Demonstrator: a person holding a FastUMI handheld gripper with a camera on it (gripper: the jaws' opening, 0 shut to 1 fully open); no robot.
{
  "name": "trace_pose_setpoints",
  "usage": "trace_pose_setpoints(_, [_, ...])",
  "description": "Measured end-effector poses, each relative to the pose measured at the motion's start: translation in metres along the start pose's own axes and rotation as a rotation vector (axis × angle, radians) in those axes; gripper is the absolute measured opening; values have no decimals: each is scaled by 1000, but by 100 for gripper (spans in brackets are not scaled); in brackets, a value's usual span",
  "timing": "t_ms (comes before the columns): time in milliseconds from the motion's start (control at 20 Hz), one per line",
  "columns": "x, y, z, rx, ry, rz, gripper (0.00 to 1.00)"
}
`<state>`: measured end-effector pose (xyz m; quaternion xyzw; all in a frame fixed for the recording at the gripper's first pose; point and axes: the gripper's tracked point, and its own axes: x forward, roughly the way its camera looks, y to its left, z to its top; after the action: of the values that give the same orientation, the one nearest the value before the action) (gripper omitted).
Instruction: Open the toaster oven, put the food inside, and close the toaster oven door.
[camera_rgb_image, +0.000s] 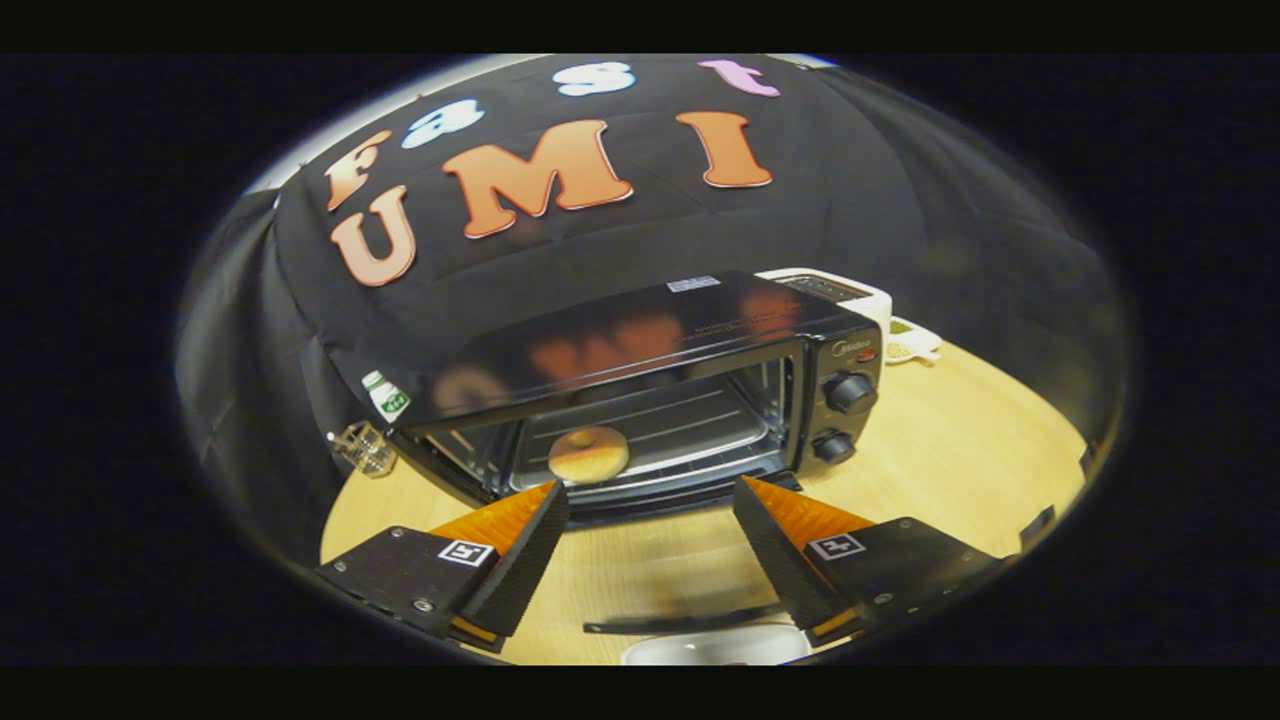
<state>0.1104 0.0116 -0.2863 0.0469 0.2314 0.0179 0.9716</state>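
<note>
The black toaster oven (700, 330) stands on a wooden table (960, 450) with its door folded down toward me. The door's dark handle (690, 619) lies low between my fingers. A round golden bun-like piece of food (588, 455) rests on the wire rack (690, 425) inside the oven, toward its left side. My gripper (645, 497) is open and holds nothing. Its fingertips hover just in front of the oven mouth, above the lowered door, and the left tip is close below the food.
Two control knobs (850, 392) sit on the oven's right panel. Behind the oven stand a white appliance (845, 290) and a small white dish (912, 345). A bottle (385, 395) and a clear glass (365, 450) stand left of the oven. A white plate (720, 647) lies nearest me.
</note>
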Motion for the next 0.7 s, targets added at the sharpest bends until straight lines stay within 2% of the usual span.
trace_pose_setpoints(250, [-35,-3,-28,-148,2,-42,99])
trace_pose_setpoints(700, [-63,-4,-106,-220,116,-45,99])
